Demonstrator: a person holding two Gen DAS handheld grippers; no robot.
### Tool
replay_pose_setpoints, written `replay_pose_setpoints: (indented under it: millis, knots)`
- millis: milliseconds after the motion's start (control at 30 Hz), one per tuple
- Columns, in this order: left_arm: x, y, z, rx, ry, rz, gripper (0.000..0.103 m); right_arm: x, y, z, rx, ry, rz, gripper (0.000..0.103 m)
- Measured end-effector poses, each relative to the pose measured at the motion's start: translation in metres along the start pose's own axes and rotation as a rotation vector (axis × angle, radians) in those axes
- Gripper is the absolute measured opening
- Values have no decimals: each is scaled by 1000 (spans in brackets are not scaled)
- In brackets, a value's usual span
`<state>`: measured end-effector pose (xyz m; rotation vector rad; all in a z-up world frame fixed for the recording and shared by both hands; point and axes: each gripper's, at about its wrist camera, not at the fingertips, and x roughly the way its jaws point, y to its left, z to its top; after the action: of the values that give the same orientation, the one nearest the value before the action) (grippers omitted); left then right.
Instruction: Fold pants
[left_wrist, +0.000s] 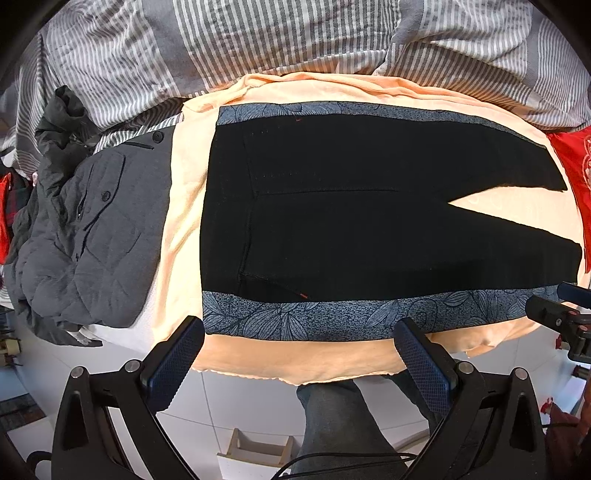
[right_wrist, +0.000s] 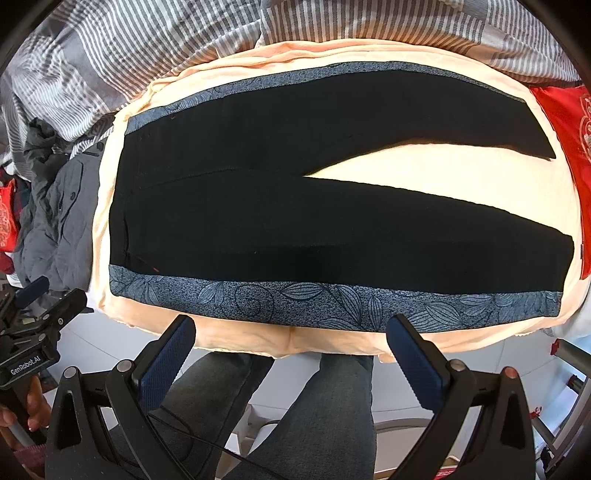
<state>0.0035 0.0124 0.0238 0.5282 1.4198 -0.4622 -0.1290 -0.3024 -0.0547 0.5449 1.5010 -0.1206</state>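
Observation:
Black pants (left_wrist: 351, 218) (right_wrist: 295, 221) with blue floral side stripes lie flat on a peach cloth (left_wrist: 184, 221) (right_wrist: 443, 173) over the bed. The waistband is at the left, the two legs spread to the right. My left gripper (left_wrist: 299, 347) hovers open just off the bed's near edge, below the near floral stripe by the waist. My right gripper (right_wrist: 291, 343) also stands open off the near edge, below the stripe of the near leg. Neither holds anything. The right gripper (left_wrist: 561, 314) shows at the left wrist view's right edge, and the left gripper (right_wrist: 40, 314) at the right wrist view's left edge.
A dark grey quilted jacket (left_wrist: 88, 236) (right_wrist: 59, 218) is piled left of the pants. A striped grey duvet (left_wrist: 258, 40) (right_wrist: 184, 44) lies behind. A red cloth (left_wrist: 576, 177) (right_wrist: 565, 122) is at the right. The person's legs in grey trousers (right_wrist: 317, 413) stand on white floor tiles (left_wrist: 229, 402).

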Motion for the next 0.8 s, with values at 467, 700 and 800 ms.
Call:
replay_pose_setpoints:
  millis: [467,700,800]
  knots:
    - [-5,-10,-6,-15,-9,26,103,-2,-9,-3,-12,-14,30,103]
    - [-4,-19,-14,-29,0,37,103,0,-18,-5,-15,-10,47,103]
    - [-4,-20,-16,-41,0,40,103,0,-20,-5,-20,-13,54,103]
